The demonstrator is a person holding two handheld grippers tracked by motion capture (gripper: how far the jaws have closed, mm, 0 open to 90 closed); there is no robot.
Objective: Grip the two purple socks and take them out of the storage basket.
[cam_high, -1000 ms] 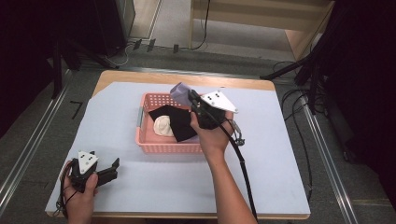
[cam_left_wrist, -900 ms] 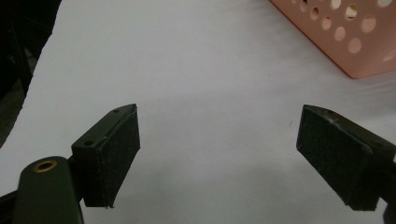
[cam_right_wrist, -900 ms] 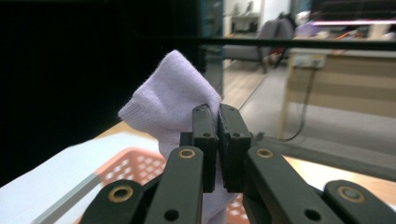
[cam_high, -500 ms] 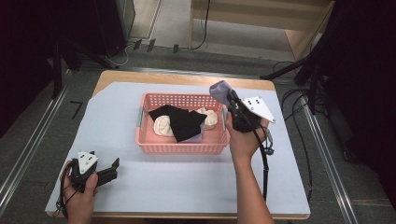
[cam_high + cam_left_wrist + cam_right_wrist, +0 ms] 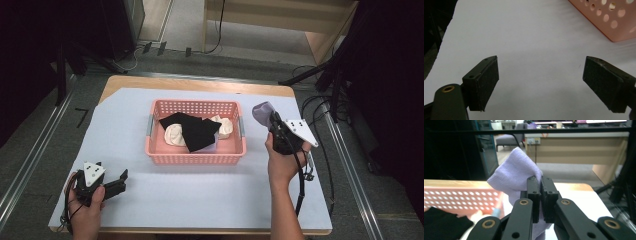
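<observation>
A lilac sock (image 5: 262,113) is pinched in the closed right tool (image 5: 276,126), held beside the pink basket (image 5: 196,156), apparently for setting out. The left tool (image 5: 119,181), wide open and empty, is rested low on the surface (image 5: 200,195), seemingly in reserve.

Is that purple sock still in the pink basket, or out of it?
Out. The purple sock is pinched in the right gripper, held to the right of the pink basket.
</observation>
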